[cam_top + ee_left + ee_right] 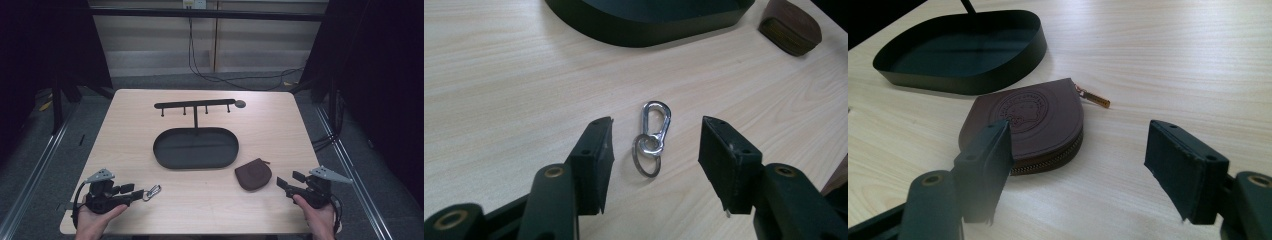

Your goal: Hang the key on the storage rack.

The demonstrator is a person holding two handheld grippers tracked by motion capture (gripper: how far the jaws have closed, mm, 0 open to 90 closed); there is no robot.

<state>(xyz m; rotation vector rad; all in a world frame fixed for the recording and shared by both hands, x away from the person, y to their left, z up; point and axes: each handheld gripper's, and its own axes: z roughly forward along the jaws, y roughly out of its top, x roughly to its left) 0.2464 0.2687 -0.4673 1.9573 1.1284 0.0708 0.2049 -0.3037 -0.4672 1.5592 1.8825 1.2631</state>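
A silver carabiner clip with a key ring [651, 137] lies flat on the wooden table [125, 125], also seen as the clip [152, 191] near the front left. My left gripper [656, 155] is open, its jaws standing on either side of the clip without touching it; from above it is the left gripper [131, 192]. A brown leather zip pouch [1030, 122] with a gold zipper pull lies at the pouch [253, 174]. My right gripper [1078, 165] is open, its left jaw in front of the pouch's edge; from above it is the right gripper [289, 182].
A black oval tray [195, 148] with an upright hook bar [195, 105] stands mid-table, behind both objects. The tray's wall shows in the left gripper view [634, 30] and right gripper view [963, 75]. Bare wood surrounds both grippers.
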